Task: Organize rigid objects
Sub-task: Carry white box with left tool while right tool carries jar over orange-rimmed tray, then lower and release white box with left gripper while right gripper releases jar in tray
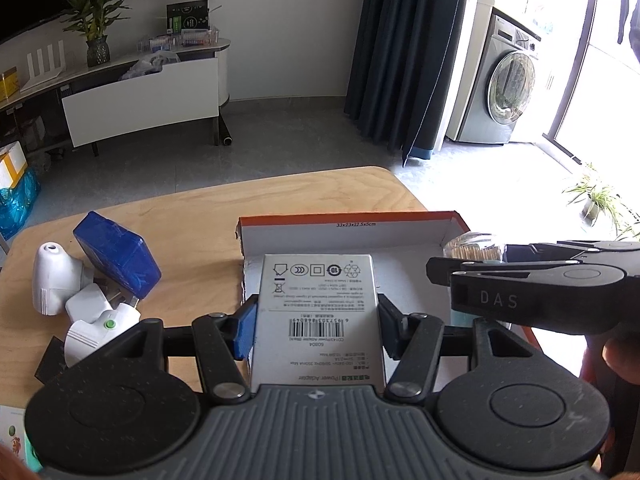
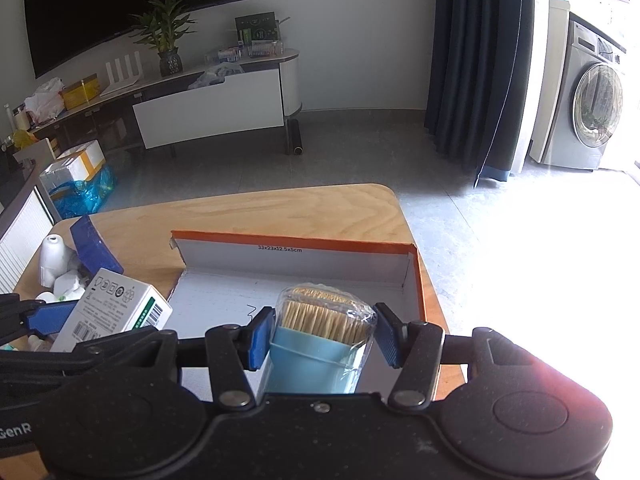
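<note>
My left hand-held gripper (image 1: 316,322) is clamped on the white adapter box (image 1: 316,312), held over the left side of the orange-rimmed tray (image 2: 296,240) at the table's (image 2: 280,208) far right corner. Right hand-held gripper (image 2: 324,336) grips the toothpick jar (image 2: 320,336) w/ both pads, above the tray's right part. White plugs (image 1: 80,300) & blue box (image 1: 116,256) sit nr the table's left edge.

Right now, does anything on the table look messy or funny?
Yes. On the table's left side, the blue box lies tilted on a heap of white plug-in gadgets instead of flat. Also, the orange-edged cardboard tray has a ragged, torn-looking left corner. The adapter box and toothpick jar look fine.
</note>
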